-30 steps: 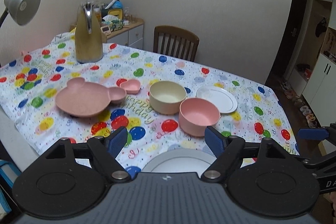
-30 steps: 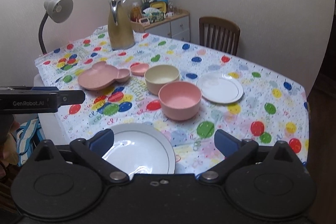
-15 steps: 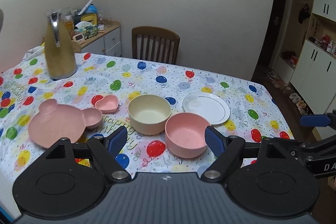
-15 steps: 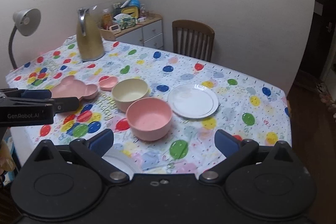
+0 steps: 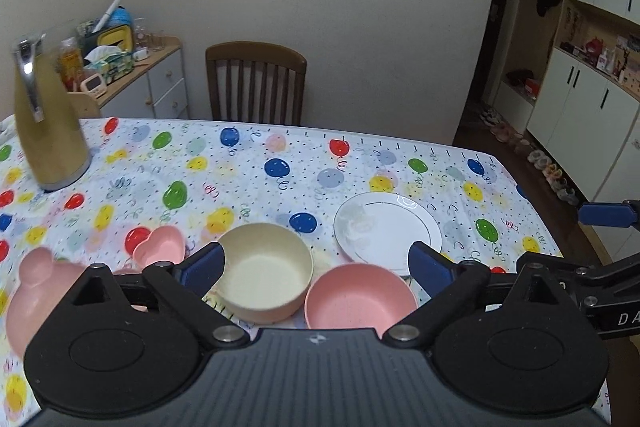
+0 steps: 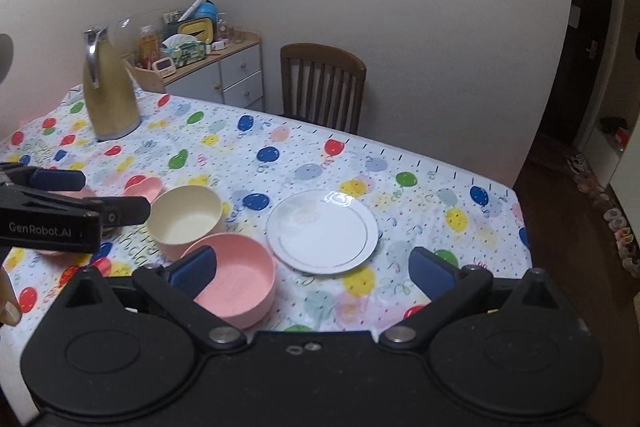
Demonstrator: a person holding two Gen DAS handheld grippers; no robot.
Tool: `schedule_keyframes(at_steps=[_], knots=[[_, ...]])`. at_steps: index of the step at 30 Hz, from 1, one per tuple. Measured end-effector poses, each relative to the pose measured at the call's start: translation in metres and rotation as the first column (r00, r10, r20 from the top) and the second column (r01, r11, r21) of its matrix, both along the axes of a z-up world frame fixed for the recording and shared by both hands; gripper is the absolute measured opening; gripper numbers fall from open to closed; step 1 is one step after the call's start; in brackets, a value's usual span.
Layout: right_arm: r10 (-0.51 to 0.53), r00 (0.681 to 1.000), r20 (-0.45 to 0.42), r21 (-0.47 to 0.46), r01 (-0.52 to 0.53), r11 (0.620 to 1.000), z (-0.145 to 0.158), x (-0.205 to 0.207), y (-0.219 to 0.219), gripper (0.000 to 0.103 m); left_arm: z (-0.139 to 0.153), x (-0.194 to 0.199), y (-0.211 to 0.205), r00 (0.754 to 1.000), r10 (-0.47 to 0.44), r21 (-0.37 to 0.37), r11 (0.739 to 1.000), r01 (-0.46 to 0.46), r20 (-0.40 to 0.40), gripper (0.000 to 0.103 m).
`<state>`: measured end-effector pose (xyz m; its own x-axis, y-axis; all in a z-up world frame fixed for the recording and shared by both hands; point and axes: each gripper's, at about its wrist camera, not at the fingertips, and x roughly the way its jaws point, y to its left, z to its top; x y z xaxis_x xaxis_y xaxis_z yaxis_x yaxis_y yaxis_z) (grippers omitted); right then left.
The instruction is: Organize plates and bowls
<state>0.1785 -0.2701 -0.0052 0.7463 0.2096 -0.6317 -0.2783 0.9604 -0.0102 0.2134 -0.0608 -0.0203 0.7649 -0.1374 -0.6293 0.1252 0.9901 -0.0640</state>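
Observation:
On the balloon-print tablecloth (image 5: 280,167) a cream bowl (image 5: 266,271) and a pink bowl (image 5: 360,301) stand side by side, with a small white plate (image 5: 386,227) behind them to the right. Left of them are a pink heart dish (image 5: 160,247) and a pink bear-shaped plate (image 5: 36,291). My left gripper (image 5: 316,267) hovers above the two bowls, its jaws opening, gripping nothing. My right gripper (image 6: 312,269) is open and empty, above the pink bowl (image 6: 236,275) and the plate (image 6: 322,231). The left gripper's fingers (image 6: 60,179) show at that view's left edge.
A tall gold thermos jug (image 5: 48,131) stands at the table's far left. A wooden chair (image 5: 256,83) is behind the table, a cluttered cabinet (image 5: 160,91) beside it. The table's right edge (image 5: 540,211) drops to a dark floor with shoes.
Both views have swung right along the table. The large white plate at the near edge has dropped out of view. The left gripper's jaws have spread wider.

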Motion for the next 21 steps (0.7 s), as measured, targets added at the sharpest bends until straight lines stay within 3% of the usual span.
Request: schedule_keyframes(at_steps=[7, 14, 21], knots=[[-0.048, 0.999, 0.006, -0.076, 0.049, 0.996, -0.008, 0.036, 0.007, 0.103, -0.007, 0.053, -0.002, 0.998, -0.066, 0.012, 0.998, 0.066, -0.019, 0.099], [-0.101, 0.994, -0.032, -0.142, 0.096, 0.985, -0.029, 0.074, 0.01, 0.1, -0.023, 0.091, -0.015, 0.992, -0.126, 0.071, 0.989, 0.127, -0.02, 0.099], [-0.148, 0.983, -0.111, -0.134, 0.133, 0.982, -0.051, 0.114, 0.0, 0.095, -0.048, 0.14, -0.011, 0.986, -0.119, 0.011, 0.993, 0.121, -0.121, 0.099]])
